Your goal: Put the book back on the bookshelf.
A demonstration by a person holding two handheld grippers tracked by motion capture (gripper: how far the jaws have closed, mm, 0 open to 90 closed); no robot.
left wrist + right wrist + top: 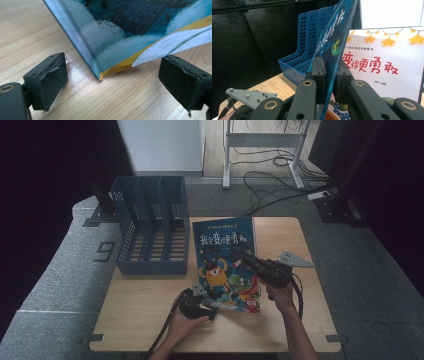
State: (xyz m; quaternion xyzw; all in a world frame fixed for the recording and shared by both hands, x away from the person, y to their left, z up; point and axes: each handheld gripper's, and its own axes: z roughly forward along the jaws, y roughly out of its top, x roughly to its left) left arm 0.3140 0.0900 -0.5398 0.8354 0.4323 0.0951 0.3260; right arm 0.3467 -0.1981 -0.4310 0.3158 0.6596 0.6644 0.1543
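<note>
A picture book (225,262) with a dark blue cartoon cover lies on the wooden table (145,315). My right gripper (247,258) is shut on the right edge of its front cover. In the right gripper view the cover (334,35) stands lifted between the jaws of the right gripper (329,67), and the white title page (384,65) with red characters shows behind it. My left gripper (206,304) sits at the book's near left corner. Its jaws are wide open in the left gripper view, and the left gripper (112,77) frames the book's corner (101,76), which rests on the table.
A blue slotted file organizer (150,227) stands at the table's back left, close to the book's left side; it appears again as the organizer (304,57) behind the lifted cover. Bare wood lies in front of the organizer. Cables run across the floor beyond the table.
</note>
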